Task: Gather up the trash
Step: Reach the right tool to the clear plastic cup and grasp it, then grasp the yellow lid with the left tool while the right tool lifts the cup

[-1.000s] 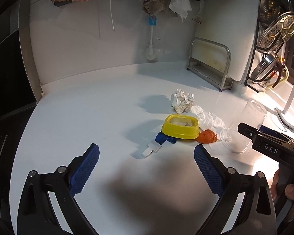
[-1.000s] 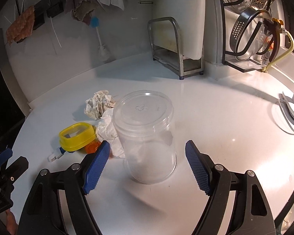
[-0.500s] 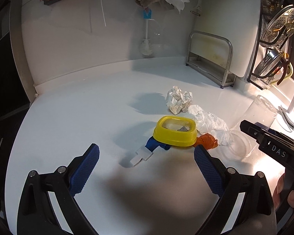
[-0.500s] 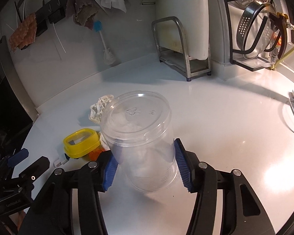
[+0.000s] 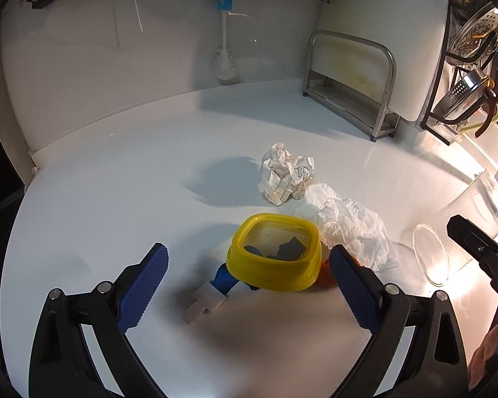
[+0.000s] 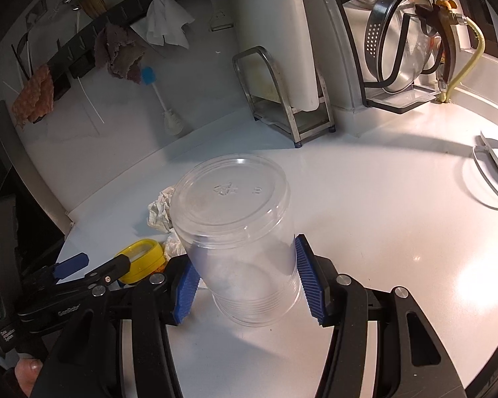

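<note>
My right gripper (image 6: 245,285) is shut on a clear plastic cup (image 6: 239,232), lifted and tilted off the white counter. The cup also shows at the right edge of the left wrist view (image 5: 461,229). My left gripper (image 5: 249,285) is open, its blue pads either side of a yellow tub (image 5: 275,258) with dark scraps in it. Under the tub lie a blue-and-white piece (image 5: 215,288) and an orange scrap (image 5: 328,275). A white crumpled plastic bag (image 5: 348,225) and a crumpled checked paper ball (image 5: 285,175) lie just behind the tub.
A steel rack (image 5: 351,86) with a white cutting board stands at the back right. A bottle brush (image 5: 225,49) and cloths hang on the back wall. Pot lids sit in a wire holder (image 6: 404,49). A white lamp base (image 6: 497,156) stands at the right.
My right gripper closed on the cup, then lifted and tilted it. My left gripper moved forward toward the yellow tub, which now sits between its pads.
</note>
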`<state>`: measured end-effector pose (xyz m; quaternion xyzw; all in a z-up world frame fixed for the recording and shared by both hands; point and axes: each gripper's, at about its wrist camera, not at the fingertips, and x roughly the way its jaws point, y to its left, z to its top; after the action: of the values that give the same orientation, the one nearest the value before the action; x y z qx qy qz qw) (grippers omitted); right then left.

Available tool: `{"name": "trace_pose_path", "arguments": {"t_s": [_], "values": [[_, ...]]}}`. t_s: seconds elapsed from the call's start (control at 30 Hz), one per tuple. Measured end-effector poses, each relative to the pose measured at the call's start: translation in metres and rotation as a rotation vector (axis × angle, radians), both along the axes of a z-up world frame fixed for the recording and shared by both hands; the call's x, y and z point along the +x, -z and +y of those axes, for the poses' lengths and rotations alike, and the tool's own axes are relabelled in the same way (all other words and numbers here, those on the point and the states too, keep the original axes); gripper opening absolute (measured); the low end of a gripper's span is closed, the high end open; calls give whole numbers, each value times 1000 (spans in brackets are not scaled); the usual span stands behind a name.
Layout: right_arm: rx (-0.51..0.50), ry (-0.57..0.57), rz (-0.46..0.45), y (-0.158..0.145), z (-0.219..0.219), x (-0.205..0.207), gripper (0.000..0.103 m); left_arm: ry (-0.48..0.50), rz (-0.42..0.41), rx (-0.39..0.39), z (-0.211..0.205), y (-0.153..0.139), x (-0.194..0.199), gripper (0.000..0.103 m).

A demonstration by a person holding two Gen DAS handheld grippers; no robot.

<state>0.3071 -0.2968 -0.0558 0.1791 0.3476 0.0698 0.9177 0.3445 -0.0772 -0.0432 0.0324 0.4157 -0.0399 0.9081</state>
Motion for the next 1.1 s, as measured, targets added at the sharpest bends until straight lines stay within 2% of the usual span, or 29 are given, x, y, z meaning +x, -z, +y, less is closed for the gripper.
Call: {"name": "trace_pose_path", "arguments": {"t_s": [0.27,0.5,0.7,1.1], "values": [[-12,-20,-7,-2,5,0,53,0,50,22,-4,17,19,96],[-14,-24,-8,-3,5,0,53,3,62,28,-4,25,26,94],[-18,-29,-7,-2,7,0,53,24,76,-10,-2,26,27,68],[-22,-31,-9,-2,8,1,53,23,3,13,-4,15,16,67]]}}
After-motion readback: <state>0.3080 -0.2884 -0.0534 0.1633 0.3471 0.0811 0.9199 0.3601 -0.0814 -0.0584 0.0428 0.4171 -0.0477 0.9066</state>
